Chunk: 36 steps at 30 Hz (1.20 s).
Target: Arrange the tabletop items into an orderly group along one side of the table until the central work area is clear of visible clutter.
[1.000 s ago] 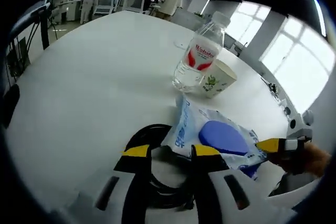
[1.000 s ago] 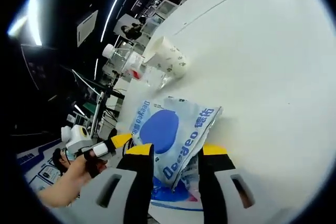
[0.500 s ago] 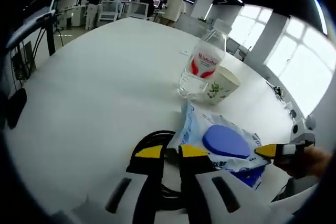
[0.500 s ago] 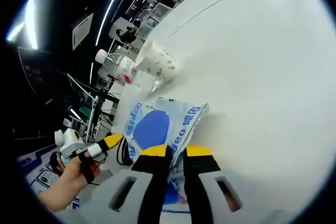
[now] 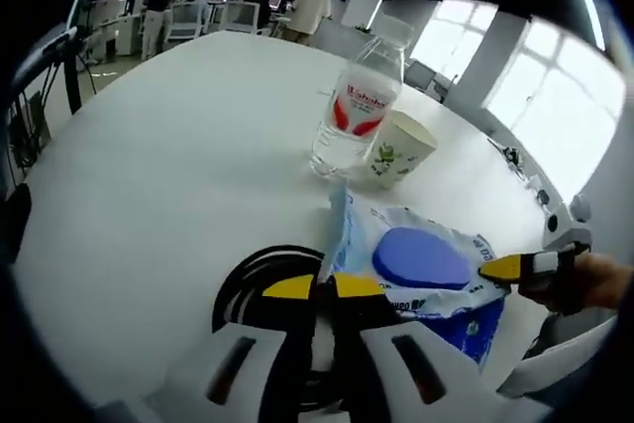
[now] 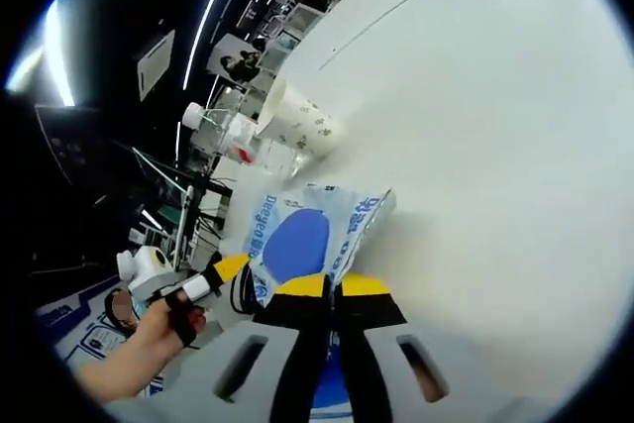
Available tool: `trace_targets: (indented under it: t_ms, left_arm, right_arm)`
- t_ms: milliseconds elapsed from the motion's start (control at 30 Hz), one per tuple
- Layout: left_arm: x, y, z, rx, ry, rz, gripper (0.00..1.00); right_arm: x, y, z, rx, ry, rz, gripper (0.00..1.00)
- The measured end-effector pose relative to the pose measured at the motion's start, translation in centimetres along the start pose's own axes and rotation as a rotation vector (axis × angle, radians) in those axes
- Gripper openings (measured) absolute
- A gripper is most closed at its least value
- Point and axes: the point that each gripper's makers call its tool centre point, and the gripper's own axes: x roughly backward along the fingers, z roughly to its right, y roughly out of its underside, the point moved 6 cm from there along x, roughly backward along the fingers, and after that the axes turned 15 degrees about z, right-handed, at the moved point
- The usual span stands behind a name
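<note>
A blue-and-white wipes packet lies on the white table, beside a coil of black cable. My left gripper is shut over the coil's near-right edge, apparently pinching the cable. My right gripper is shut on the near edge of the wipes packet. Its yellow tip reaches the packet from the right in the left gripper view. A clear water bottle with a red label stands upright behind the packet, touching a leaf-printed paper cup.
The table stretches wide and bare to the left and far side. In the right gripper view the paper cup and the water bottle sit past the packet, and the left gripper's tip shows with a hand. People and desks stand far behind.
Both grippers went from open to shut: the left closed over the cable coil, the right closed on the packet's edge. The bottle, cup and packet stayed put.
</note>
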Motion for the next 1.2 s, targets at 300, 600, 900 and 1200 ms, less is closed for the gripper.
trace_targets:
  t_ms: [300, 600, 900, 1200]
  left_arm:
    - [1.6, -1.8, 3.0, 0.031, 0.014, 0.145, 0.00]
    - [1.7, -1.1, 8.3, -0.008, 0.139, 0.118, 0.00]
    - [-2.6, -3.2, 14.4, -0.128, 0.258, 0.108, 0.00]
    - [-5.6, -5.6, 18.2, -0.159, 0.317, 0.136, 0.00]
  right_arm:
    - [2.0, -2.2, -0.5, 0.065, -0.098, 0.054, 0.00]
    - [6.7, -5.4, 0.7, 0.271, -0.096, 0.112, 0.00]
    - [9.8, -11.8, 2.0, 0.458, -0.028, 0.206, 0.00]
    - [11.1, -17.8, 1.9, 0.571, -0.015, 0.254, 0.00]
